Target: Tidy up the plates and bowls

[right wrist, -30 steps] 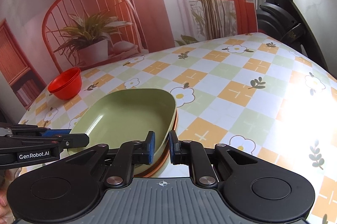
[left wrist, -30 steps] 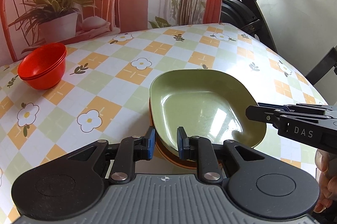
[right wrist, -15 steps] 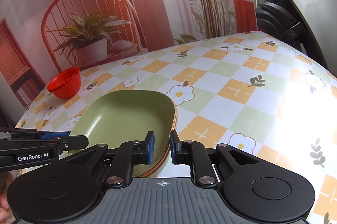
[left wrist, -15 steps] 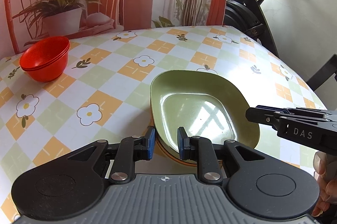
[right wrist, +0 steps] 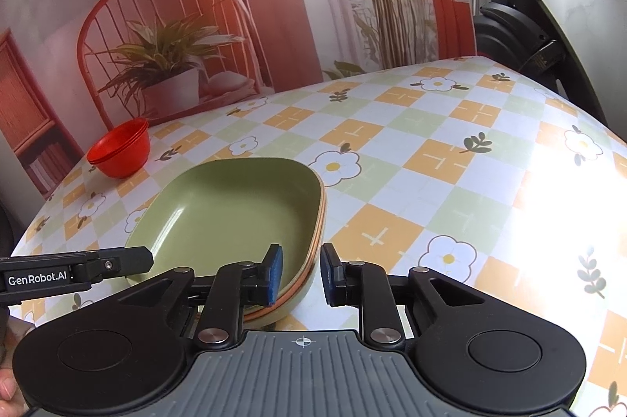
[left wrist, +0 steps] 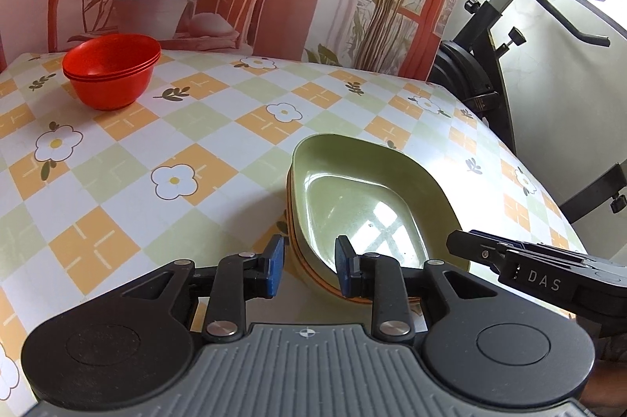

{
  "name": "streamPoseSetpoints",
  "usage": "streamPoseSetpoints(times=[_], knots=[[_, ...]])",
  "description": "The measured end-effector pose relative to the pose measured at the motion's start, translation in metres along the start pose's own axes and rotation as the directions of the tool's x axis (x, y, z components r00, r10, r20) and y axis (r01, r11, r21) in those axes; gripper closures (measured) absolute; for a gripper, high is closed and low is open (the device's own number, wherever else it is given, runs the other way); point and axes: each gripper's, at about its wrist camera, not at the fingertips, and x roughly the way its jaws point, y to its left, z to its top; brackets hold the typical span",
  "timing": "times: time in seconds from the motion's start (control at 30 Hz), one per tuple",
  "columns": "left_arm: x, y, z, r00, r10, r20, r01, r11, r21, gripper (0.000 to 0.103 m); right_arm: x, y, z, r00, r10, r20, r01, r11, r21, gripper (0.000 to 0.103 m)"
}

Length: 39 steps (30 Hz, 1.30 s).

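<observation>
Three, perhaps, red bowls [left wrist: 112, 74] nested; green plate [right wrist: 231, 217] atop orange plates [left wrist: 298, 240].

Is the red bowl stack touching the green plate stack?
No, the red bowls stand far apart from the green plate across bare tablecloth.

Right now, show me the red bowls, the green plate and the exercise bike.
red bowls [left wrist: 111, 80], left wrist view, on the outer wall.
green plate [right wrist: 235, 209], right wrist view, on its inner floor.
exercise bike [left wrist: 466, 72], left wrist view, on the flywheel housing.
</observation>
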Motion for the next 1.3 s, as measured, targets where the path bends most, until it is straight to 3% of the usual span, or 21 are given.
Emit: streamPoseSetpoints(times=[0.9, 1.3], knots=[[0.002, 0.011, -0.010, 0.999, -0.032, 0.014, 0.033, 0.998, -0.062, 0.066, 0.010, -0.007, 0.000, 0.999, 0.012, -0.029, -0.011, 0.999, 0.042, 0.083], [-0.039, 0.035, 0.016, 0.993, -0.007, 0.118, 0.015, 0.997, -0.073, 0.062, -0.009, 0.013, 0.029, 0.999, 0.018, 0.038, -0.019, 0.999, 0.038, 0.078]])
